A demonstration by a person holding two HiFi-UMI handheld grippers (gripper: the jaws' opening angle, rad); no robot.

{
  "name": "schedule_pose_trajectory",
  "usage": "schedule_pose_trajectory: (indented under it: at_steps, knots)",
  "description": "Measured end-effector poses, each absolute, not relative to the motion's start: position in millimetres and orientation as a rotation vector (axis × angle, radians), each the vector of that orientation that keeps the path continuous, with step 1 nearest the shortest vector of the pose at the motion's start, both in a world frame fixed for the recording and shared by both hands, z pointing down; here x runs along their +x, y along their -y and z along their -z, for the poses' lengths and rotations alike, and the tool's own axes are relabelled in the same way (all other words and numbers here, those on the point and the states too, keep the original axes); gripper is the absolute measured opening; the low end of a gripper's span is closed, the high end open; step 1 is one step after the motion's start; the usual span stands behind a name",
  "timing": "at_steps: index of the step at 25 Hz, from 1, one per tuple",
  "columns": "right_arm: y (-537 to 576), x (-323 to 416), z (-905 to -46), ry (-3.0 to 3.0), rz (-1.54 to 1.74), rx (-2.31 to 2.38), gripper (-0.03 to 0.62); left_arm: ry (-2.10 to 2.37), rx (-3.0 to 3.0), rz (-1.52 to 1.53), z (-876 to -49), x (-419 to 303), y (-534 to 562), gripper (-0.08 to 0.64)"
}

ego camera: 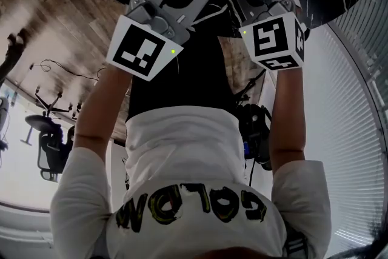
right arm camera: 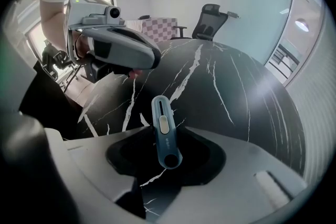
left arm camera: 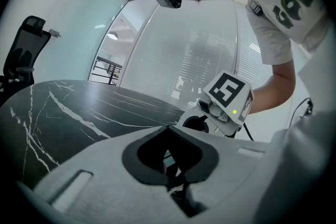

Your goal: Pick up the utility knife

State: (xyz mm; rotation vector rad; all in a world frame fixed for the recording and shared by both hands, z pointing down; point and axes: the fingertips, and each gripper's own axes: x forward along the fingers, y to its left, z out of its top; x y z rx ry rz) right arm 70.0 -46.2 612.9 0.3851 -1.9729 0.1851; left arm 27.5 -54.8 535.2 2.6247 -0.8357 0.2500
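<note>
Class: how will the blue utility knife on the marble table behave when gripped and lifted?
Probably stiff: the utility knife looks like a solid moulded body. Likely light, being slim. Its smooth shell on the polished table may slide if nudged.

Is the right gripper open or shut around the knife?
Open. The right gripper has its jaws wide apart, clear of the utility knife lying between them on the table.

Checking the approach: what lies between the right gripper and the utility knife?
Nothing: the right gripper view shows the utility knife lying on the table, its near end inside the right gripper's open jaws.
</note>
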Motion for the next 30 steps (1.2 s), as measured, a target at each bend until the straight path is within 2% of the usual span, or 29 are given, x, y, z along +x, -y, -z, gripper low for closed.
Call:
schedule_pose_trajectory:
  at_steps: [4, 13, 30]
  knots:
    - [44.6, 69.8, -614.7, 1.988, -0.209, 0.367, 0.133, 0.842, 2.622, -0.24, -538.4, 26.2, 55.4, 0.003]
    - [45.1, 73.4, -601.6, 2.009, -0.247, 0.434, 0.13, 0.842, 2.646, -0.26, -518.5, 25.7, 56.7, 0.003]
    - [64.4, 74.7, -455.3, 2.216, -0.231, 0.749, 0.132, 0.942, 2.729, -0.164, -394.7, 27.9, 64.3, 0.003]
